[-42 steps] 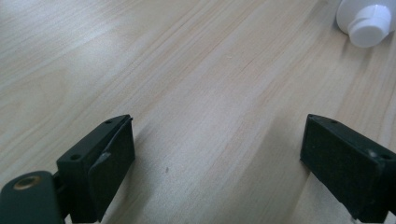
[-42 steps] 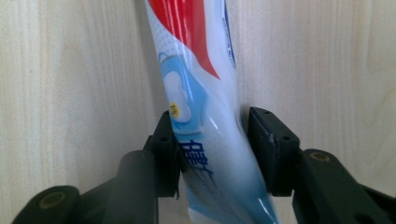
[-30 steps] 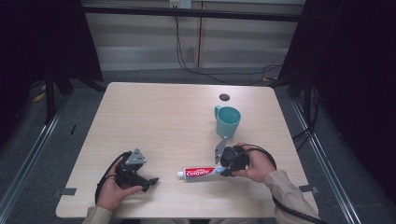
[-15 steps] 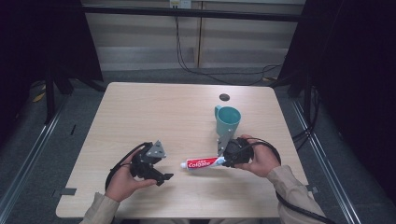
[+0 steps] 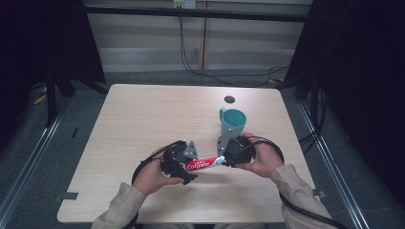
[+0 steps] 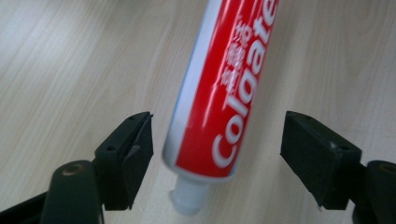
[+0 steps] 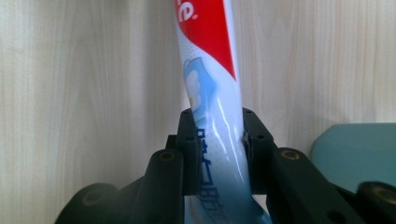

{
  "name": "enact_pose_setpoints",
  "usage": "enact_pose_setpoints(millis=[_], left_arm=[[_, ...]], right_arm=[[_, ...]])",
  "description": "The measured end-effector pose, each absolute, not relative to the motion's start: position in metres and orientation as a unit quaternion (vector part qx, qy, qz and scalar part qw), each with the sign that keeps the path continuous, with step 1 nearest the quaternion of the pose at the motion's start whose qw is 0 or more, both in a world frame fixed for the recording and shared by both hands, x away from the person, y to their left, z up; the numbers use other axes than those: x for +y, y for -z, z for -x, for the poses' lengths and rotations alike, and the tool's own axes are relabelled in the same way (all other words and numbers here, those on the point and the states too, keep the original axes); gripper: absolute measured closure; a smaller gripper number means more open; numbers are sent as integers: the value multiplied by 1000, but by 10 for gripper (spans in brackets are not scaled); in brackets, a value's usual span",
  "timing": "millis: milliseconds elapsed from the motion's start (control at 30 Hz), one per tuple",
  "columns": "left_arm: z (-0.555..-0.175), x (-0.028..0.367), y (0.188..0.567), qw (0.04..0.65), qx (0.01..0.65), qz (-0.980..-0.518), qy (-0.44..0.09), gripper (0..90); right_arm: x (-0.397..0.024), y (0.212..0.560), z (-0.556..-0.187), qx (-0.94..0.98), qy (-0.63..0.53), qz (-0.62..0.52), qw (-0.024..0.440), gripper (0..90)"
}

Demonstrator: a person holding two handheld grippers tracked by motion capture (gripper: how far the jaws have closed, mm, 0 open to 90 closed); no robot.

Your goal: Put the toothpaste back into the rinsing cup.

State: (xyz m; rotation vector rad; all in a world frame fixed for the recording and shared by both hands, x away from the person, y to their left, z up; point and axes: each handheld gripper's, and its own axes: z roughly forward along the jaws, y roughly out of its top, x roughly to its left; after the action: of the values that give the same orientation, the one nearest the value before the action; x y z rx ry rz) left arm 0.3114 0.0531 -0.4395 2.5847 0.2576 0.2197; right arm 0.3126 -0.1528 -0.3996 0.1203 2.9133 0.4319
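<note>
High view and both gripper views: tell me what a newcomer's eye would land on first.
The red and white Colgate toothpaste tube stands out, held level near the table's front edge with its tail end clamped in the right gripper. The left gripper has its jaws spread wide on either side of the tube's cap end, not touching it. A teal mug stands just behind the right hand.

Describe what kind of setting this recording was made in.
Most likely a lab data-collection booth, not a home: a bare wooden table ringed by black curtains, with cables trailing across the floor and only staged props, a toothpaste tube and teal mug.
</note>
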Motion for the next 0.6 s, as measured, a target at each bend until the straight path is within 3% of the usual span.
enact_pose_setpoints(millis=[233, 433, 600], left_arm=[[-315, 43, 446, 240, 88, -964, -72, 511], [-309, 40, 446, 232, 88, -966, -76, 618], [-307, 43, 444, 240, 92, -963, -76, 679]], right_arm=[[-149, 399, -313, 983, -156, -31, 89, 728], [-151, 402, -314, 983, -163, -24, 79, 700], [-157, 405, -313, 978, -191, -29, 80, 608]])
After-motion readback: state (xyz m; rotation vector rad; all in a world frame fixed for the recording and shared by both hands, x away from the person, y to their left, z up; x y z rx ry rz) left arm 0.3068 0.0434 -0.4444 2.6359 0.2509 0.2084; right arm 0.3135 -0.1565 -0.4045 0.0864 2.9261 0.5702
